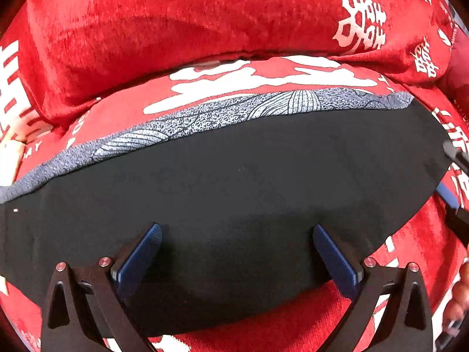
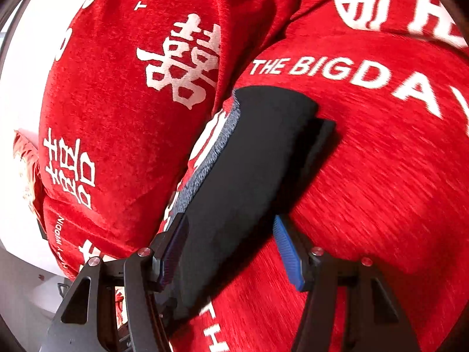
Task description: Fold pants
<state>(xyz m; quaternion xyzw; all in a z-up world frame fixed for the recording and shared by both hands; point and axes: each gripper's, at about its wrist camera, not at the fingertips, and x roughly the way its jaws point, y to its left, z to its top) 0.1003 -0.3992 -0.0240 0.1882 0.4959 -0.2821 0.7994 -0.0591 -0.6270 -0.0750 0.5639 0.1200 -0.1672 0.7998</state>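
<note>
My left tongs (image 1: 237, 252) stand wide apart over the near hem of the pants (image 1: 234, 182), both blue pads just above or resting on the black cloth with nothing pinched between them. My right tongs (image 2: 231, 252) are parted too; one end of the pants runs between the pads, and I cannot tell whether the left pad is touching the cloth, while the right pad stands clear of it.

The pants lie flat as a long black band on the red cover (image 1: 146, 29), the one printed in white characters and "THE BIG DAY". A grey patterned strip (image 1: 205, 117) shows along their far long edge, toward the raised red cushion (image 2: 117, 88) at the back of the cover. In the right wrist view the far end shows stacked layers, so I judge that at least one fold is already in.

I read this as the pause between folds: the band is laid out and both tongs are free of it. The next move, as I see it, calls for closing the right tongs on the end layers, all of them together, and carrying that end over toward the other, with the left tongs pressing the middle so the stack does not slide on the plush cover.
</note>
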